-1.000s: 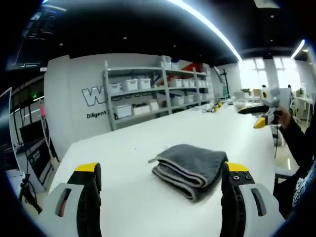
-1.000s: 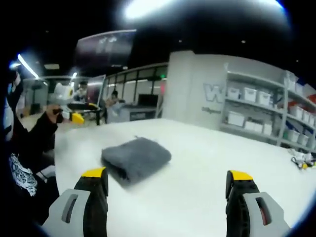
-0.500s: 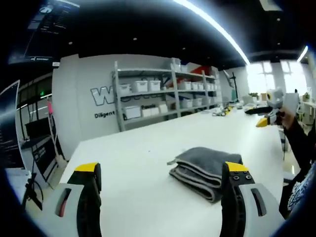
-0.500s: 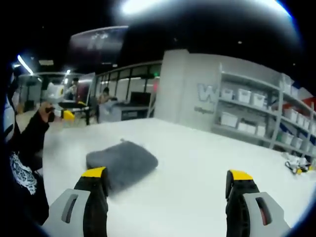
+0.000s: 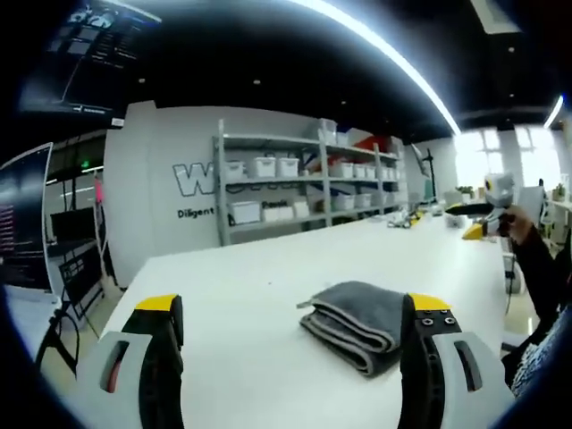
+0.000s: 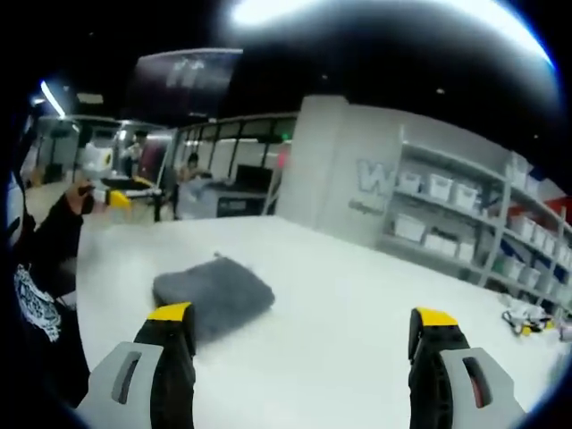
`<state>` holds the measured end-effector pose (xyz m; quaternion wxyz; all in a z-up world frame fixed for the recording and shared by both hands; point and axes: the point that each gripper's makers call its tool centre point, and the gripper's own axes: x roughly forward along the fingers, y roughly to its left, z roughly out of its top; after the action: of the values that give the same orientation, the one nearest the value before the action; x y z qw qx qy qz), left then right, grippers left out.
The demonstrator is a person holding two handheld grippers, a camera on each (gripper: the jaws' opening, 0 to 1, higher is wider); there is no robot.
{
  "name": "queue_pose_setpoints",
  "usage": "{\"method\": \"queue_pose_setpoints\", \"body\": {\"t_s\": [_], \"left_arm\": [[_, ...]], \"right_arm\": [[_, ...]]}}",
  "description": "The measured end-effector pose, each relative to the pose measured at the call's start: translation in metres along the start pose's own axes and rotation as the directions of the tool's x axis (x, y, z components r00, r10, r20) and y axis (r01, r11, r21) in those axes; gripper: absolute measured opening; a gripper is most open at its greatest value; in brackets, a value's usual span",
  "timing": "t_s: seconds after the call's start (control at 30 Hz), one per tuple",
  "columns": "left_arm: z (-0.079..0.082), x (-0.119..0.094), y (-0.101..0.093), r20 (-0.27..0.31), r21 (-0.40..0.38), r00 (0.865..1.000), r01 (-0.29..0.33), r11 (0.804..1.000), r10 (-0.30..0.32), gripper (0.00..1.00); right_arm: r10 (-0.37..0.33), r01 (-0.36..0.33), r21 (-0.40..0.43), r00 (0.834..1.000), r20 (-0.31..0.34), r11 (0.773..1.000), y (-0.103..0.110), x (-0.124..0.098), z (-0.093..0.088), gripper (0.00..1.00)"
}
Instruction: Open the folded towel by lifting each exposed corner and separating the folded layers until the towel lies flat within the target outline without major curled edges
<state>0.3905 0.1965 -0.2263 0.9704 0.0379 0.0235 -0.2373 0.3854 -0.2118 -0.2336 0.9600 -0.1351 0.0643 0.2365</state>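
Left gripper (image 5: 290,331) jaws wide apart, nothing between them; right gripper (image 6: 302,344) likewise. Folded grey towel (image 5: 357,317) lies on the white table (image 5: 241,295), still folded, just ahead of the left gripper's right jaw, layered edges facing the camera, long axis running near-right to far-left. Behind, shelves (image 5: 295,183) hold white bins, contents unclear. Wall lettering (image 5: 201,179) starts "W", below it "Diligent".

Both views look low across the white table (image 5: 268,277) from opposite sides, sharing the folded towel (image 5: 357,313) (image 6: 210,295) and shelving (image 5: 304,179) behind.
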Motion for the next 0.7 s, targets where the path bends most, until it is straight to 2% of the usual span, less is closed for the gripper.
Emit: {"method": "queue_pose_setpoints", "body": {"t_s": [0.07,0.2,0.33,0.47,0.57,0.67,0.7], "left_arm": [[0.0,-0.001,0.0,0.005,-0.014,1.0,-0.003,1.0,0.003,1.0],[0.003,-0.003,-0.007,0.024,-0.026,1.0,-0.005,1.0,0.005,1.0],[0.009,-0.006,-0.016,0.04,-0.023,0.999,0.004,1.0,-0.003,1.0],[0.018,-0.008,-0.021,0.073,-0.019,0.997,-0.006,1.0,0.007,1.0],[0.021,-0.01,-0.025,0.092,-0.036,0.996,-0.005,0.999,0.009,1.0],[0.022,-0.01,-0.029,0.101,-0.041,0.995,-0.002,0.999,0.006,1.0],[0.022,-0.011,-0.031,0.103,-0.049,0.995,0.0,0.999,0.005,1.0]], "right_arm": [[0.0,0.0,-0.009,1.0,-0.001,1.0,-0.001,0.001,0.005,1.0],[0.007,-0.008,-0.087,1.0,-0.015,0.996,-0.004,0.003,0.021,1.0],[0.023,-0.026,-0.13,1.0,-0.018,0.991,-0.008,0.003,0.038,1.0],[0.036,-0.041,-0.199,0.999,-0.025,0.979,-0.015,0.003,0.061,1.0],[0.048,-0.053,-0.22,0.998,-0.028,0.974,-0.019,0.003,0.075,1.0],[0.071,-0.08,-0.267,0.996,-0.044,0.96,-0.021,0.003,0.088,1.0],[0.097,-0.11,-0.284,0.994,-0.059,0.953,-0.019,0.004,0.095,1.0]]}}
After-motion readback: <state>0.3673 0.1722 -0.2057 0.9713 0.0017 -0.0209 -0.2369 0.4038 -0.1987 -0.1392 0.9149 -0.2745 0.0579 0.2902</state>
